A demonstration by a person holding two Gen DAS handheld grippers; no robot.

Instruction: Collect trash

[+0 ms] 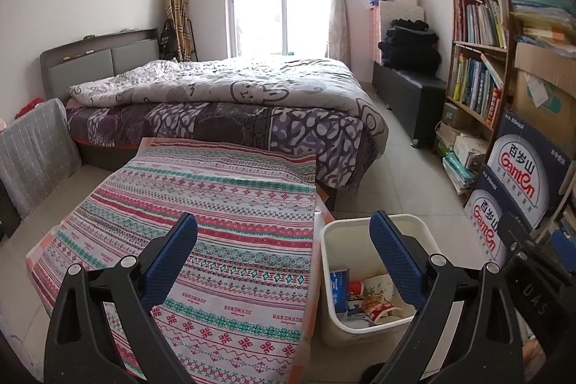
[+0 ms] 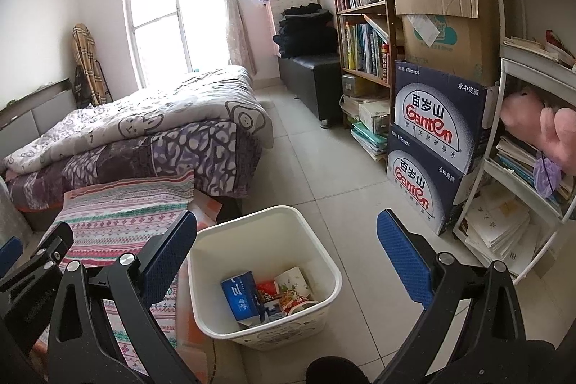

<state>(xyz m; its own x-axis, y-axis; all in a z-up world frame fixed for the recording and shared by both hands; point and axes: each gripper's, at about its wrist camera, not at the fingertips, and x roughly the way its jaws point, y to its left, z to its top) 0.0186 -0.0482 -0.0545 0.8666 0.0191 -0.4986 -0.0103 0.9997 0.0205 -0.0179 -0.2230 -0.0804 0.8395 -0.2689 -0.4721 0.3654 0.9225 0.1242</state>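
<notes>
My left gripper wide open, empty, over patterned surface. My right gripper wide open, empty. Bin at 6 o'clock holds trash.

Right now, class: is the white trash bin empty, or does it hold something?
Not empty: the white trash bin holds a blue box and wrappers.

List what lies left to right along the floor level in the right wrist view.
Patterned tablecloth → white trash bin holding wrappers → stacked water boxes → white shelf rack. Both grippers are open and empty.
</notes>
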